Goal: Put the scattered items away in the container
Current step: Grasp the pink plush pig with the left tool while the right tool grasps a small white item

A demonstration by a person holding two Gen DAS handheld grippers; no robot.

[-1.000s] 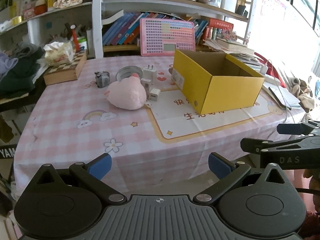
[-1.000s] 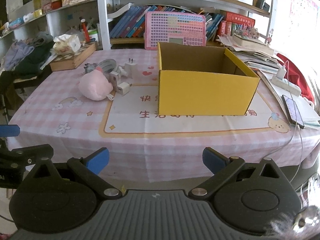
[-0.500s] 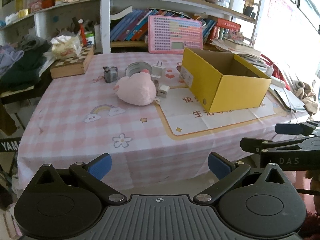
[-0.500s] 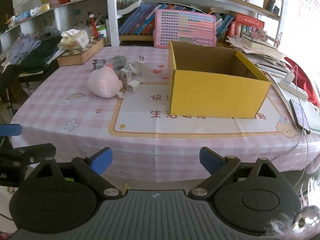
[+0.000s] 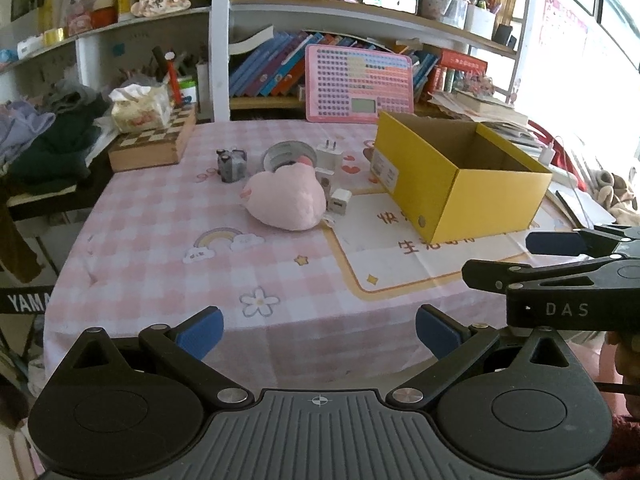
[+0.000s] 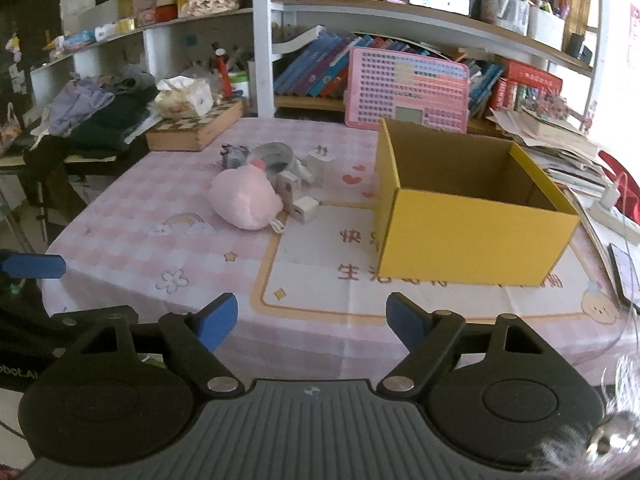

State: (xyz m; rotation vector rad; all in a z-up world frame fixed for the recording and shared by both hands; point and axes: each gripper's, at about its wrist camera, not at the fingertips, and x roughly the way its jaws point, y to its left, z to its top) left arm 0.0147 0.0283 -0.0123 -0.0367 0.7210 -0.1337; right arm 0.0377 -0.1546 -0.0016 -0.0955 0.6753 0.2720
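An open yellow cardboard box (image 5: 492,204) (image 6: 472,236) stands on the right of the pink checked tablecloth. Left of it lie a pink plush toy (image 5: 286,198) (image 6: 246,198), a white charger cube (image 5: 339,201) (image 6: 306,210), a white plug (image 5: 329,153) (image 6: 320,159), a grey round tin (image 5: 286,153) and a small grey gadget (image 5: 231,164). My left gripper (image 5: 318,334) is open and empty at the table's near edge. My right gripper (image 6: 312,320) hangs over the near edge with its jaws closing and nothing between them. Both are well short of the items.
A chessboard box (image 5: 154,144) with a tissue pack sits at the back left. A pink toy keyboard (image 5: 358,86) leans on the bookshelf behind. Clothes are piled at the far left. A phone (image 6: 624,276) and papers lie right of the box.
The right gripper's jaws have narrowed and it has come nearer, so the table looks larger in its view. The left gripper has barely shifted. Nothing on the table has moved.
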